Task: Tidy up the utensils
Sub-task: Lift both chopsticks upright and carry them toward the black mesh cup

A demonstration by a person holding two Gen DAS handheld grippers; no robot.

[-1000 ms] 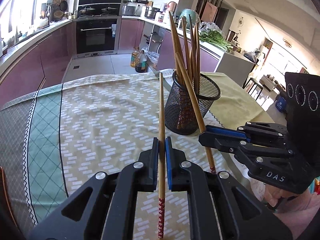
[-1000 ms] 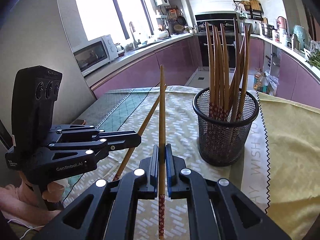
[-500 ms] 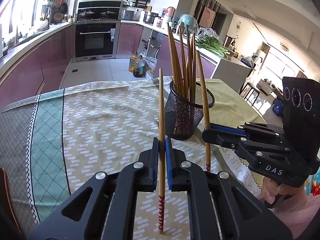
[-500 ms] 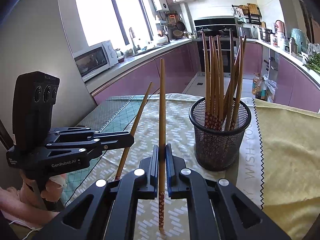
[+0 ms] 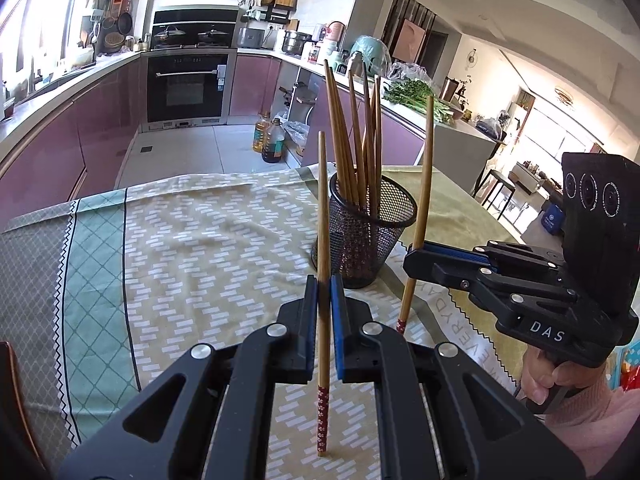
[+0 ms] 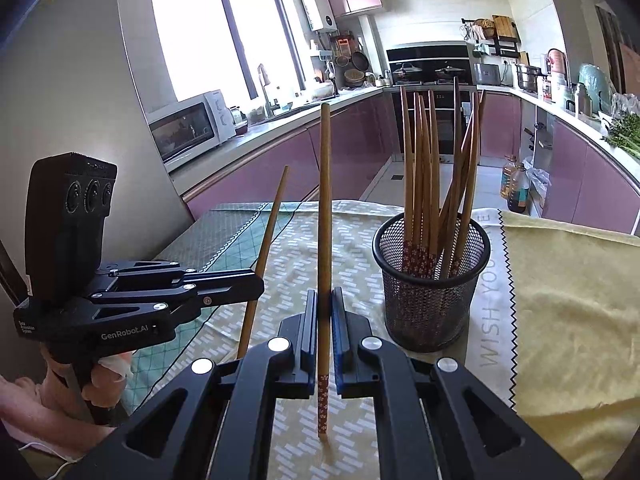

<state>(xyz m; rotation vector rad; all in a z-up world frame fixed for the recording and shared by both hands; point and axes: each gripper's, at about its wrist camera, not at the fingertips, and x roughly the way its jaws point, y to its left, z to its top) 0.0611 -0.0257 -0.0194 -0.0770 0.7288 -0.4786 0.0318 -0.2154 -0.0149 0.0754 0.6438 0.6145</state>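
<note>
In the left wrist view my left gripper [image 5: 324, 280] is shut on a wooden chopstick [image 5: 322, 208]. That chopstick stands nearly upright, its red patterned end just above the tablecloth. To its right my right gripper [image 5: 414, 254] is shut on a second chopstick [image 5: 425, 176], beside a black mesh holder [image 5: 368, 240] with several chopsticks in it. From the right wrist view, the right gripper [image 6: 324, 292] clamps its upright chopstick [image 6: 325, 200]. The left gripper [image 6: 256, 284] holds a slanted chopstick [image 6: 272, 220]. The mesh holder [image 6: 432, 300] stands to the right of both.
A patterned green and beige tablecloth [image 5: 180, 260] covers the table, with a yellow cloth [image 6: 560, 300] on its right side. A person's hand [image 5: 560, 376] grips the right tool's handle. Beyond the table's far edge are the kitchen floor, oil bottles [image 5: 272, 140] and purple cabinets.
Both held chopsticks have tipped toward upright. The right gripper's chopstick leaned left across the holder and now stands to the holder's right. The holder looks a little farther off.
</note>
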